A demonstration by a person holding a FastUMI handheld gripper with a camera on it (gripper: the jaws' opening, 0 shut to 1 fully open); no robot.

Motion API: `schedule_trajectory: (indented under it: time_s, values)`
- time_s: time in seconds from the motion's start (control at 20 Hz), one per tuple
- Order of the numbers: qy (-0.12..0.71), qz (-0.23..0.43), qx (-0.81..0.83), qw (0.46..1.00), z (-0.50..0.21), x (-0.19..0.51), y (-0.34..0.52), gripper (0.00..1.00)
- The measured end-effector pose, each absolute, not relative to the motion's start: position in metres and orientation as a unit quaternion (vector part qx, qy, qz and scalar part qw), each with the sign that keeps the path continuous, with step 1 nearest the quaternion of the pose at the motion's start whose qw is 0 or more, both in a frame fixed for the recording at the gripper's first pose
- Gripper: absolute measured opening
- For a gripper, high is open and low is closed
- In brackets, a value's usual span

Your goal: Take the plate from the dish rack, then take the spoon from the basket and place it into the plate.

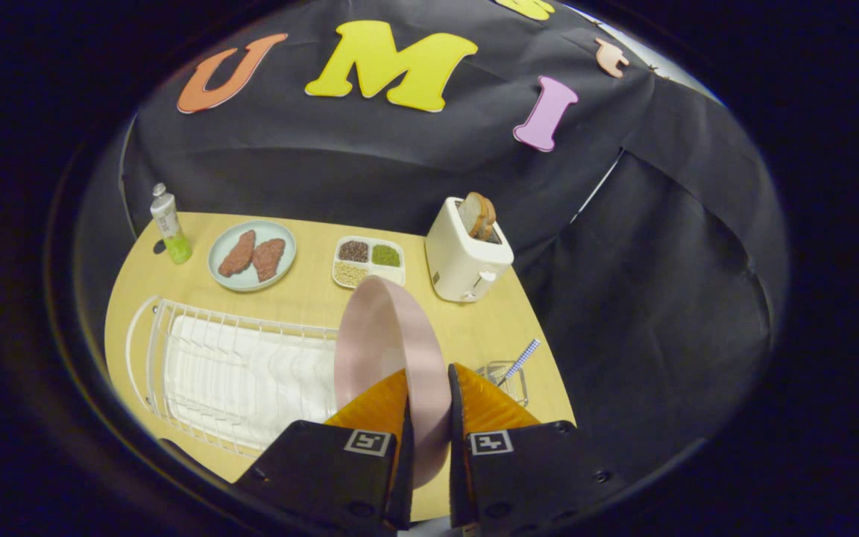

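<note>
1. Tongs (428,406) clamped on the pink plate (388,350); both orange fingers (377,406) press on its rim, one per face. Plate held on edge, upright, lifted clear above the table (303,298).
2. Landmark = dish rack (236,373), white wire, looks empty now. Plate hangs just right of the rack's right end, seemingly out of the slots.
3. Basket (508,377): small wire one, right of the rack, just beyond the right finger. Spoon (520,359) with checked handle sticks up out of it.
4. Behind the rack: plate of meat (252,255), bottle (170,224), divided tray of grains (368,261), toaster (467,250) with bread.
5. Step judged: plate lifted, needs setting flat on the table before the spoon.
6. Risks:
   - grip only on the rim edge, so the plate could pivot or slip when tilted flat;
   - little bare table between rack and basket, so setting down may clip the basket or rack wire;
   - dropping from height could make the plate roll or land off the near table edge.
</note>
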State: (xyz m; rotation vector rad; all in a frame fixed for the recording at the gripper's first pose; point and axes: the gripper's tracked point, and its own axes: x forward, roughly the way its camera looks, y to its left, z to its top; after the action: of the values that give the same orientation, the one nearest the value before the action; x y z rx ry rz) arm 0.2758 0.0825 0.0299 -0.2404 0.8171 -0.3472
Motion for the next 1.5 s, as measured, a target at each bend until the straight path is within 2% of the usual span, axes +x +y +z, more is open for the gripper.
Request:
schedule_trajectory:
  time_s: [0.3, 0.55, 1.05, 1.3, 1.5]
  values:
    - [0.347, -0.096, -0.041, 0.932, 0.058, 0.211, 0.081, 0.25]
    - [0.319, -0.027, 0.01, 0.947, 0.043, 0.142, 0.081, 0.25]
    - [0.328, 0.03, 0.035, 0.944, -0.099, 0.063, 0.085, 0.25]
    - [0.373, 0.026, 0.061, 0.925, -0.161, 0.063, 0.078, 0.25]
    - [0.382, 0.051, 0.102, 0.917, -0.177, 0.065, 0.079, 0.24]
